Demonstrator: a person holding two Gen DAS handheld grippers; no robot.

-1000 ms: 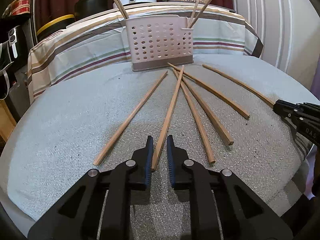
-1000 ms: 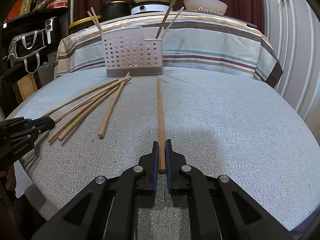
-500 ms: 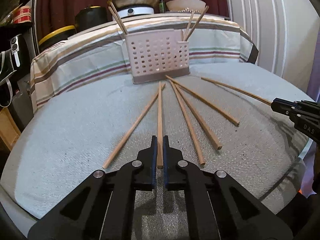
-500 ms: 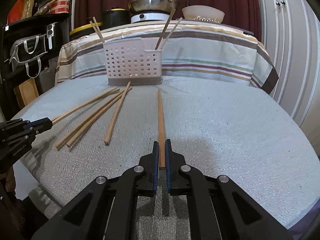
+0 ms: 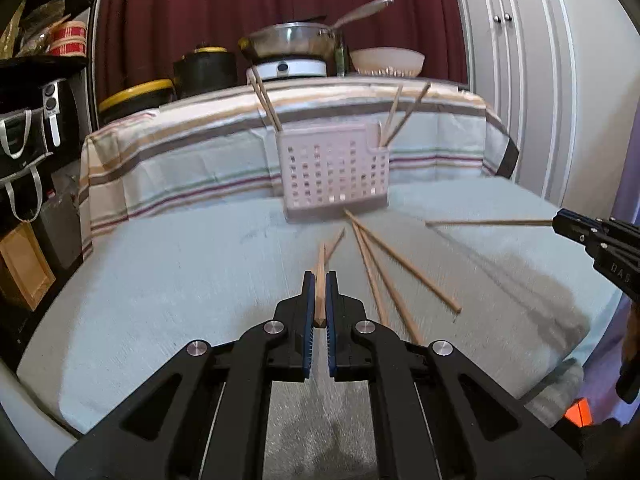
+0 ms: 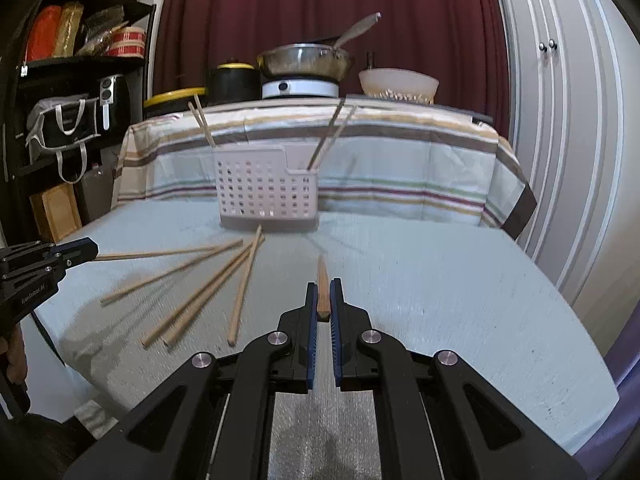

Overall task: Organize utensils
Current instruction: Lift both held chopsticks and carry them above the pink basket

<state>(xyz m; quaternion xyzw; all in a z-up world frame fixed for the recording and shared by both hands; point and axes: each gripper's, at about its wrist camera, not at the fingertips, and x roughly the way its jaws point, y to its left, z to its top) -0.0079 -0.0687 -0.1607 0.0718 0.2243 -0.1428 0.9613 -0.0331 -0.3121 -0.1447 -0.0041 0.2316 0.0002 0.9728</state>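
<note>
Between left gripper (image 5: 319,294) jaws, seemingly: chopstick (image 5: 320,280).

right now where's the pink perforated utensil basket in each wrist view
Left wrist view: the pink utensil basket sits just above centre, at the table's far edge, ahead of the left gripper.
Right wrist view: the basket sits left of centre, beyond the right gripper.
Shared landmark: the steel pan on the white burner, behind the basket in both views.

chopsticks (image 6: 244,280): wooden, four loose, fanned on table | holder (image 6: 266,186): perforated, upright, behind them
</note>
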